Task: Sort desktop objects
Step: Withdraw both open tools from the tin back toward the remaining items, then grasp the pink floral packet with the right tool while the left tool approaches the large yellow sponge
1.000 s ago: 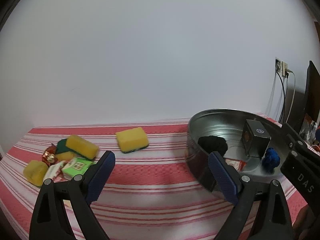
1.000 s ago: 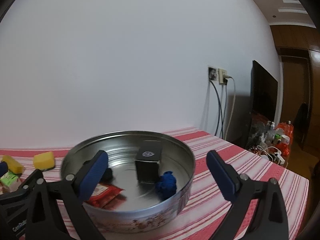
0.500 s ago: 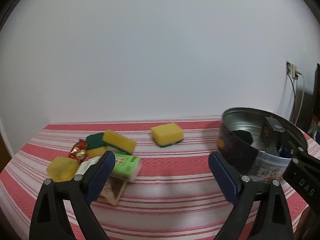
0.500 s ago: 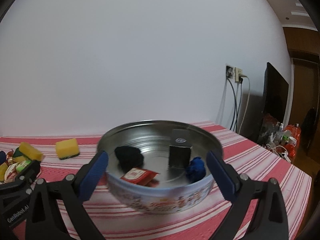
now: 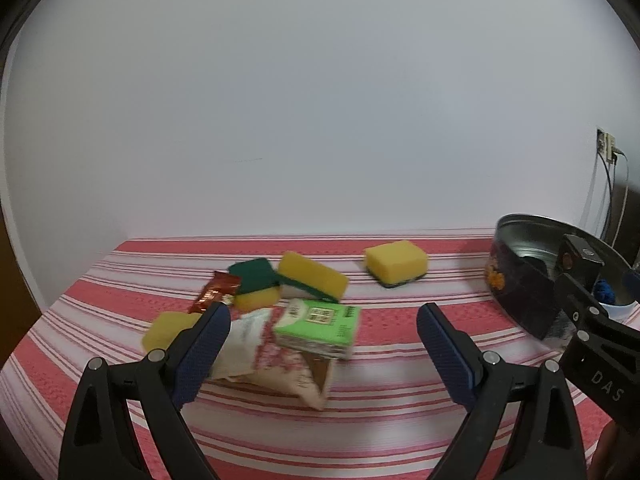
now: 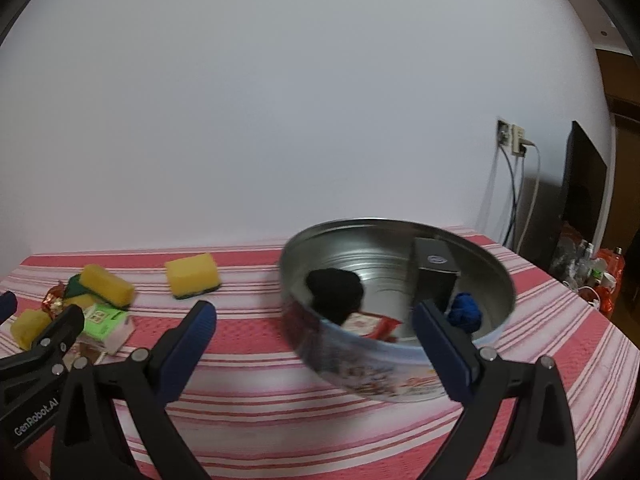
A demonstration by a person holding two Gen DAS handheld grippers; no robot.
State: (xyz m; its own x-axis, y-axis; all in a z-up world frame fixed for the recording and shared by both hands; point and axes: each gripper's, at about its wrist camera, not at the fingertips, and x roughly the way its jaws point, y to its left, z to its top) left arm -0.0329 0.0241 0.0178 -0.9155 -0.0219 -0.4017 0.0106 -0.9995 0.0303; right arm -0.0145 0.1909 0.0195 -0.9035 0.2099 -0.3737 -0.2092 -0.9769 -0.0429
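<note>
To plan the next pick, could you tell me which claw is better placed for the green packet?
Left claw: open, with the green packet right ahead. Right claw faces the tin.

Sponges, green pack, snack packets piled left; round tin right, part-filled.

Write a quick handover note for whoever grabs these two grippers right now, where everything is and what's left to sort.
Left hand-held gripper: open, empty, facing the pile.
Right hand-held gripper: open, empty, facing the round tin.
In the tin: black lump, dark box, blue ball, red packet.
Left on the striped cloth: green packet, floral pouch, red wrapper, lone sponge, stacked sponges.
</note>
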